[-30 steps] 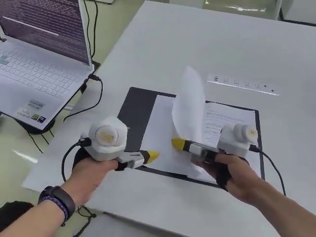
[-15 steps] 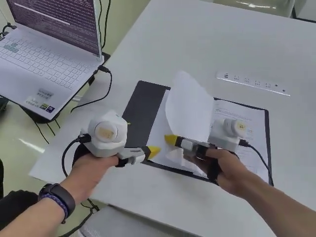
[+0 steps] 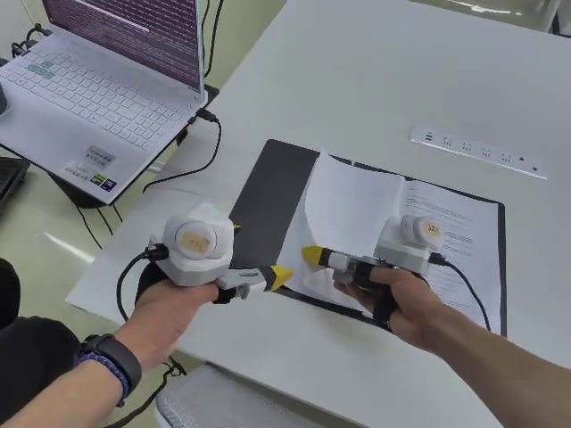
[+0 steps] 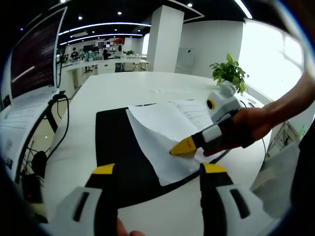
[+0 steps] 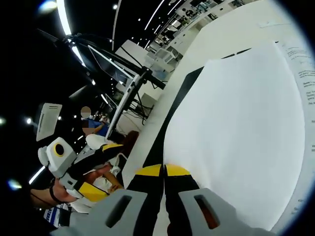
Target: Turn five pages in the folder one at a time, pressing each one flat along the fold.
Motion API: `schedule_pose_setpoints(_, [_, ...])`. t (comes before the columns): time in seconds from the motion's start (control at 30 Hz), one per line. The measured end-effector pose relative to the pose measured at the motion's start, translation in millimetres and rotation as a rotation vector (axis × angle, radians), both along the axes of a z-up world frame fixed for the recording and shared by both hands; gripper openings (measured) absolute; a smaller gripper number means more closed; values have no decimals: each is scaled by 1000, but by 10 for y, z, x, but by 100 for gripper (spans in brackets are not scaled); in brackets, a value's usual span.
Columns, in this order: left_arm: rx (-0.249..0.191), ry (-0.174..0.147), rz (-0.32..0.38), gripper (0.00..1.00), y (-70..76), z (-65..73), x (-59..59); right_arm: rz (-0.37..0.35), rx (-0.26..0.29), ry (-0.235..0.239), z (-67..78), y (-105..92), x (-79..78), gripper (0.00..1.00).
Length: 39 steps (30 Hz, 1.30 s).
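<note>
An open black folder (image 3: 268,192) lies on the white table, its dark left cover (image 4: 113,142) bare. A printed page (image 3: 455,232) lies flat on its right half. My right gripper (image 3: 312,256) is shut on the lower edge of a white page (image 3: 348,209), which curves up and over the fold toward the left. In the right gripper view the two yellow tips (image 5: 162,170) meet at that page (image 5: 236,123). My left gripper (image 4: 158,169) is open and holds nothing, just off the folder's near left corner. The right gripper (image 4: 184,146) and page (image 4: 162,128) lie ahead of it.
An open laptop (image 3: 107,89) stands at the far left with cables (image 3: 192,169) trailing toward the folder. A white power strip (image 3: 477,150) lies beyond the folder at the right. The table's near edge (image 3: 268,348) runs just under both hands.
The right gripper has carried the lifted page leftward and lower over the fold, so it now leans over the left side. The left gripper has stayed by the folder's near corner.
</note>
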<state>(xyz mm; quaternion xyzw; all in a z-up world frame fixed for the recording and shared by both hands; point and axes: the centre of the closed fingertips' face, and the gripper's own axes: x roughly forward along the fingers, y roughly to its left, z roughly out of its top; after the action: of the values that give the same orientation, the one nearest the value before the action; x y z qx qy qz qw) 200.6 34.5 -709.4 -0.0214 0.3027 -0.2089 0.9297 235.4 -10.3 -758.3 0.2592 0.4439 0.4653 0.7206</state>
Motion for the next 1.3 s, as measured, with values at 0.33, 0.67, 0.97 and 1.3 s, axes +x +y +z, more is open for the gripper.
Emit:
schedule_pose_setpoints(0.33, [-14,6,-8,67,-61,-25,-15,-6,-69,30,-296,36,46,1])
schedule_pose_setpoints(0.67, [-5,10,-22,67,-65,-34,-11,28,-44,12,-254,86,-20,20])
schedule_pose_setpoints(0.97, [21,15,-43,68,-85,-56,-6,48,-7,-5,-140,115,-100,33])
schedule_pose_setpoints(1.3, [37,16,-79,65,-179,-84,86,-40,56,-42,99,-92,145,37])
